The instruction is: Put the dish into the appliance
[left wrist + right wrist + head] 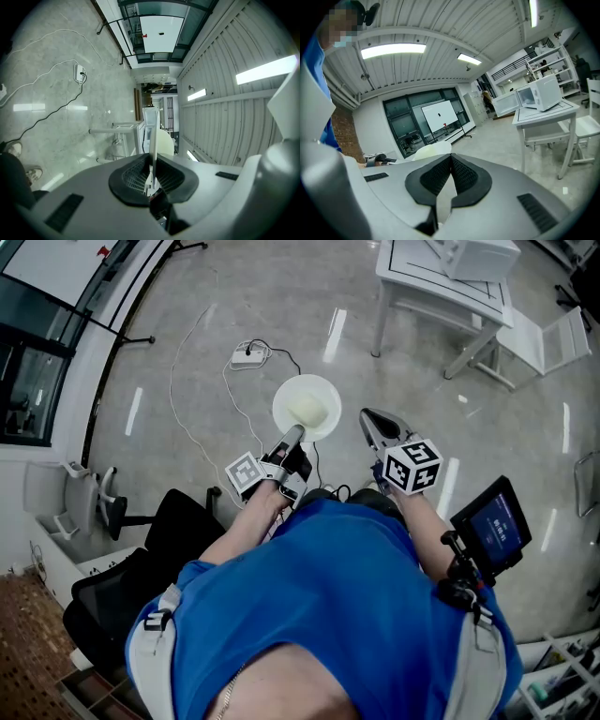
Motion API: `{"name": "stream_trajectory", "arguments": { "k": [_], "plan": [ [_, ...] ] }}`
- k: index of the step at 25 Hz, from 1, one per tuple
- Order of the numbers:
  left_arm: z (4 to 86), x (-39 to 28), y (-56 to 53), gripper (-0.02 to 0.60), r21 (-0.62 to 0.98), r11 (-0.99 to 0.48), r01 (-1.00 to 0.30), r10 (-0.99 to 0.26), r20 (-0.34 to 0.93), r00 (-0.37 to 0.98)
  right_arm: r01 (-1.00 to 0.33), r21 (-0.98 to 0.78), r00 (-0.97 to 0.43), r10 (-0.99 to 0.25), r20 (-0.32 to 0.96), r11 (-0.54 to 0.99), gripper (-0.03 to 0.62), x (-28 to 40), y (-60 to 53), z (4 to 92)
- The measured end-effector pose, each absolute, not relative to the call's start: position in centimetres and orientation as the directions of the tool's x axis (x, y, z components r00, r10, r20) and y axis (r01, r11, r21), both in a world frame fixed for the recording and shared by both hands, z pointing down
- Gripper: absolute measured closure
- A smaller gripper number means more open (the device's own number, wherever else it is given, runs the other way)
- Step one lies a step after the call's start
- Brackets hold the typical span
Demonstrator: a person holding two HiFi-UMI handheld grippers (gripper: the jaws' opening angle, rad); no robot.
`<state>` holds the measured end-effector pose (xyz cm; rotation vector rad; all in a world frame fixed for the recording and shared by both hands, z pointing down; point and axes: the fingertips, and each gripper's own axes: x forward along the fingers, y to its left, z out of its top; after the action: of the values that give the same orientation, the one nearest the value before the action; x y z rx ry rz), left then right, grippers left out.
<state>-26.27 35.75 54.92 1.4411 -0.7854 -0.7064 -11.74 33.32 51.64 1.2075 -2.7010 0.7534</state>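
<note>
Dish (307,407): left gripper (292,435) fingers are pinching its rim edge-on, well short of the microwave (482,255); right gripper (377,424), fingers closed and empty, is hovering nearer it.

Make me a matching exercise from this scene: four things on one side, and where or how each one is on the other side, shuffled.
Things:
1. dish
2. right gripper
3. microwave
4. power strip

Place or state:
A. lying on the floor
B. standing on the white table
C. jaws together, nothing between them
D. rim pinched in the left gripper

Pairs: 1-D, 2-C, 3-B, 4-A
</note>
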Motion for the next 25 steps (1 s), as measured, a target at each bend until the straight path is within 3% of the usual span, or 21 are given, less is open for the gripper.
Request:
{"name": "stream_trajectory", "arguments": {
  "k": [25],
  "plan": [
    [55.6, -31.5, 35.2, 0.555, 0.999, 0.039, -0.034, -0.861, 0.051, 0.506, -0.665, -0.415, -0.742, -0.611, 0.277, 0.621, 0.592, -18.4, 31.8, 52.1]
  ]
}}
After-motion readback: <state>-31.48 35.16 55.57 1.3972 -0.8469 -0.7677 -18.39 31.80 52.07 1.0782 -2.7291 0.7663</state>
